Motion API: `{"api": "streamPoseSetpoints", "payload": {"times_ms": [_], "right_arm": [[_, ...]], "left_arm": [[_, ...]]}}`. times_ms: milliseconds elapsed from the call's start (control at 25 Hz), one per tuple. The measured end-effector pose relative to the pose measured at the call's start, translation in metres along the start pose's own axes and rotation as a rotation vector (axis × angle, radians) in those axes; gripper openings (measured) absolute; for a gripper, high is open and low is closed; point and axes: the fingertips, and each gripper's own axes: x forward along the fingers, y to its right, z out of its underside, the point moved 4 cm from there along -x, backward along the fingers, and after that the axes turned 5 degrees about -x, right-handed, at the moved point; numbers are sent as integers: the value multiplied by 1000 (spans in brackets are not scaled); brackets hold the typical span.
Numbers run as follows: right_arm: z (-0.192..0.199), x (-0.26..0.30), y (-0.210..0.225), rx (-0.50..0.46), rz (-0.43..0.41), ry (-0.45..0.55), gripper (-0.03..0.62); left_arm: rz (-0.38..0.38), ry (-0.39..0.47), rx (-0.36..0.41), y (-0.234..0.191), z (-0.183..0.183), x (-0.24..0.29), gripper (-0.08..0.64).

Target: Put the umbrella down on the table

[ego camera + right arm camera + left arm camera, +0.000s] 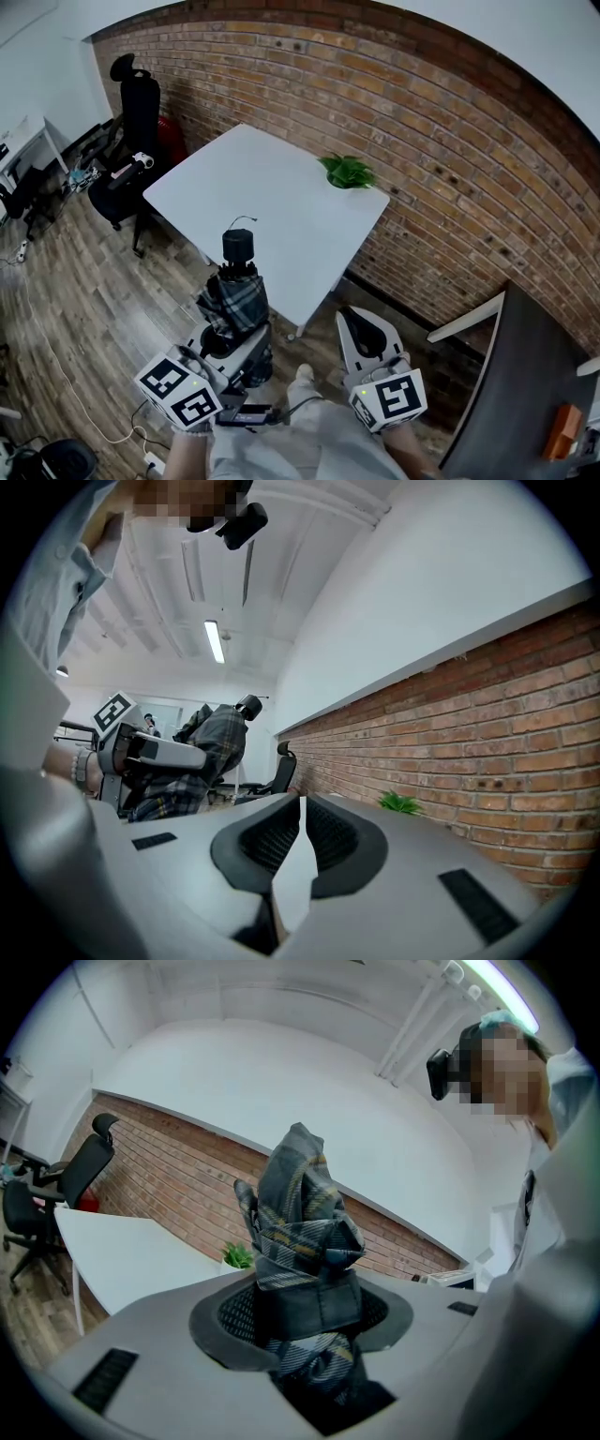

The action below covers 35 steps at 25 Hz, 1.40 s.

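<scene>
A folded grey plaid umbrella [234,300] with a black handle [238,246] is held in my left gripper [239,336], which is shut on its fabric body. The umbrella hangs in the air just off the near edge of the white table [272,197], handle end toward it. In the left gripper view the umbrella [300,1232] sticks out between the pads of my left gripper [305,1314]. My right gripper [364,323] is beside it on the right, shut and empty. The right gripper view shows its jaws [300,832] together and the umbrella [211,742] off to the left.
A small green plant [348,172] stands at the table's far right corner by the brick wall. A black office chair [131,141] stands left of the table. A dark desk [534,375] is at the right. Wooden floor lies below.
</scene>
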Motion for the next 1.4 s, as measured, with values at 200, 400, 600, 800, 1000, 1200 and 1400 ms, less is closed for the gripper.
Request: {"api": "streamPoseSetpoints", "payload": {"times_ms": [200, 400, 600, 800, 1000, 1200, 1400], "right_arm": [[6, 37, 43, 4, -16, -2, 52], [11, 72, 87, 3, -31, -4, 52], [13, 99, 124, 11, -43, -10, 51], [9, 115, 150, 10, -54, -2, 51], [5, 125, 163, 20, -52, 7, 51], [6, 133, 169, 26, -46, 8, 52], [5, 144, 168, 23, -28, 4, 51]], "left_arm": [[-12, -3, 10, -18, -11, 47, 210], [-25, 4, 14, -38, -23, 93, 210], [-47, 0, 1, -53, -33, 131, 210], [-56, 6, -2, -59, -44, 157, 210], [-66, 6, 6, -65, -53, 171, 210], [-76, 16, 13, -73, -61, 180, 210], [-62, 11, 22, -84, -69, 182, 210]]}}
